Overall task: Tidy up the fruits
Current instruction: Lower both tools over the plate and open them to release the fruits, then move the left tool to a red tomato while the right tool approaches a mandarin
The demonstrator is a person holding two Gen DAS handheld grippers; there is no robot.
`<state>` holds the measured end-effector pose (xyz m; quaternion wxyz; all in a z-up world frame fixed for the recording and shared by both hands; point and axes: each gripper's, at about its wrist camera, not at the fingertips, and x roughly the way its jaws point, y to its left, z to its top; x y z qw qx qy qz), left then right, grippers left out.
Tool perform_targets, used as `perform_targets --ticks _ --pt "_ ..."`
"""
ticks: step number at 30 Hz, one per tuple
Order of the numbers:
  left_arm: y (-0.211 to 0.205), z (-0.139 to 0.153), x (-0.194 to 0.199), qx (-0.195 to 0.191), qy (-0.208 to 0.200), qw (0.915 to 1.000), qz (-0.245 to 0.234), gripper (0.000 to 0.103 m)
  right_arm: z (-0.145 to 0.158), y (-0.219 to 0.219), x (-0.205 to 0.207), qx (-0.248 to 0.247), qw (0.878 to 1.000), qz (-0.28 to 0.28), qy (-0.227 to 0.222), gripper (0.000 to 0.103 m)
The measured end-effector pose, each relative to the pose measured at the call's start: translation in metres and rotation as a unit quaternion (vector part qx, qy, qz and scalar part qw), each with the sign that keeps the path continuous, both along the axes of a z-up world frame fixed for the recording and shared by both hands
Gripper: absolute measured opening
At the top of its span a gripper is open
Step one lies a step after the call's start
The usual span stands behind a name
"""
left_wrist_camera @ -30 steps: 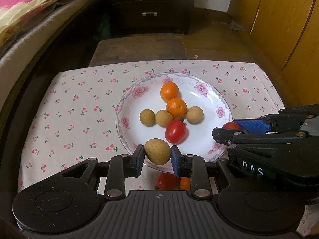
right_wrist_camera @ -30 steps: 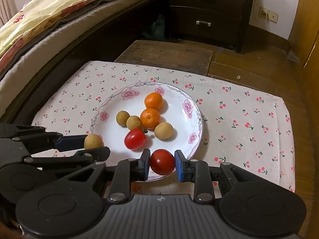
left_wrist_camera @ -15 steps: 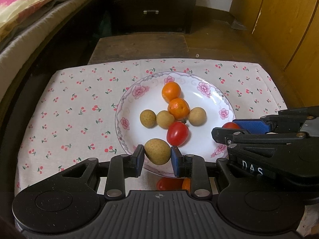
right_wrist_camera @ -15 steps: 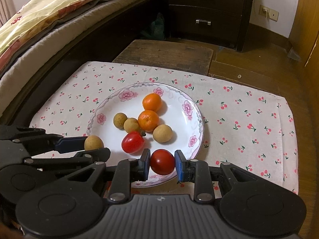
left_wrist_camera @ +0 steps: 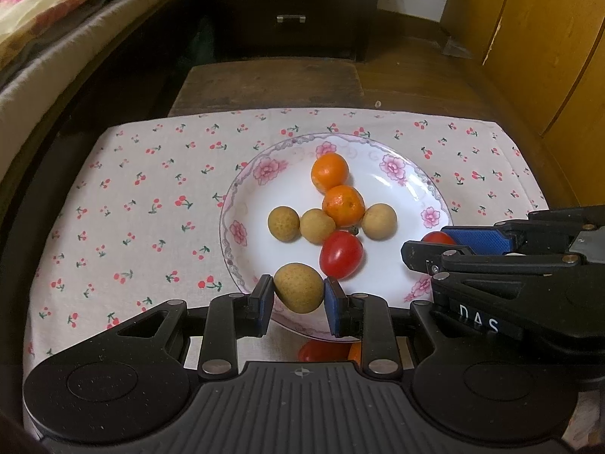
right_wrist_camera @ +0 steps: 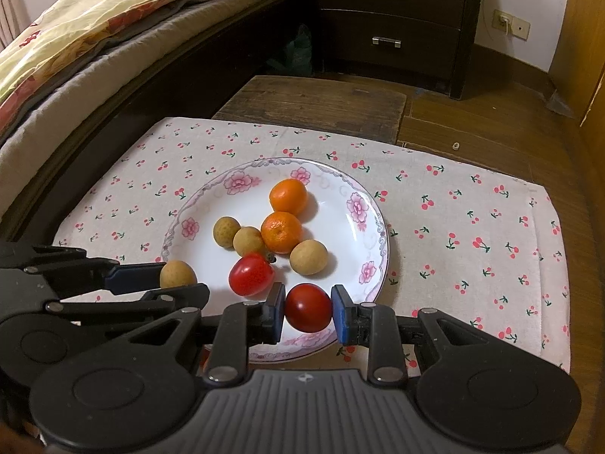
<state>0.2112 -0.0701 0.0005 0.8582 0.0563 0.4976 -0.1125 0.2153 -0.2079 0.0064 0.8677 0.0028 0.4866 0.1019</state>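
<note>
A white floral plate (left_wrist_camera: 378,151) (right_wrist_camera: 211,196) holds two oranges (left_wrist_camera: 329,172) (right_wrist_camera: 288,196), three longans (left_wrist_camera: 283,223) (right_wrist_camera: 227,231) and a red tomato (left_wrist_camera: 341,254) (right_wrist_camera: 251,274). My left gripper (left_wrist_camera: 298,297) is shut on a longan (left_wrist_camera: 298,292) over the plate's near left rim; that longan also shows in the right wrist view (right_wrist_camera: 177,274). My right gripper (right_wrist_camera: 308,312) is shut on a second red tomato (right_wrist_camera: 308,307) over the near right rim; it peeks out in the left wrist view (left_wrist_camera: 436,237).
The plate sits on a cherry-print cloth (left_wrist_camera: 132,196) (right_wrist_camera: 472,234). A tomato and an orange (left_wrist_camera: 325,352) lie on the cloth under my left gripper. A bed (right_wrist_camera: 75,56) runs along the left, a dark dresser (right_wrist_camera: 389,19) behind, wooden panels (left_wrist_camera: 529,56) at right.
Both grippers have moved forward over the plate's near rim, each still holding its fruit. The fruits on the plate have not moved.
</note>
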Motion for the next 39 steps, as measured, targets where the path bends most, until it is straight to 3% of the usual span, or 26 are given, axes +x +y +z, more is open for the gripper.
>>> perform_targets --ticks 30,39 --pt "-0.001 0.002 -0.001 0.010 -0.007 0.9999 0.008 0.039 0.001 0.001 -0.002 0.000 1.000 -0.001 -0.015 0.030" --pt "0.004 0.009 -0.007 0.000 -0.014 0.9999 0.006 0.049 0.009 -0.003 -0.009 0.004 1.000 -0.009 -0.026 0.034"
